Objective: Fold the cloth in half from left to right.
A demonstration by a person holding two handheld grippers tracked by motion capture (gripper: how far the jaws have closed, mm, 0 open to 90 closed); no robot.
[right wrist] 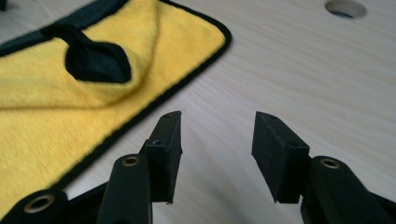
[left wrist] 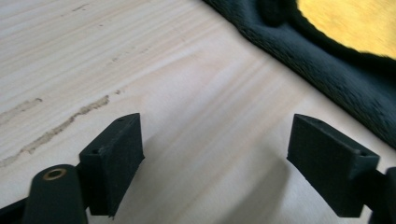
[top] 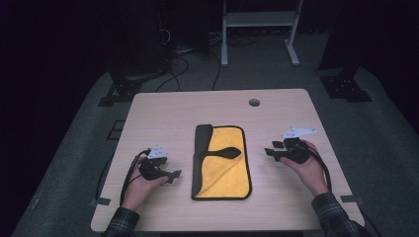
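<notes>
High view: you sit at a pale wooden worktop (top: 163, 111) in a dark room, with a folded cloth (top: 222, 165) lying flat at its middle. The cloth is yellow with a black edge, a black strip runs down its left side, and one black corner is turned over onto the yellow. Your left gripper (top: 174, 176) is low on the worktop, just beside the cloth's left edge and pointing toward it, not touching it. Your right gripper (top: 272, 149) is held on the other side, near the cloth's right edge but apart from it, also pointing inward. A round hole (top: 254, 102) sits in the worktop beyond the cloth. Your checked sleeves come in at the bottom corners.

In the left gripper view, your left gripper (left wrist: 215, 154) has its jaws spread wide over bare wood, with nothing between them. The cloth's black strip (left wrist: 327, 70) lies ahead and to the right.

In the right gripper view, your right gripper (right wrist: 217, 144) has its jaws partly apart, a moderate gap, also with only bare wood between them. The cloth (right wrist: 56, 102) lies ahead and to the left, with the turned-over black corner plain on the yellow, and the round hole (right wrist: 345, 8) is at the far upper right.
</notes>
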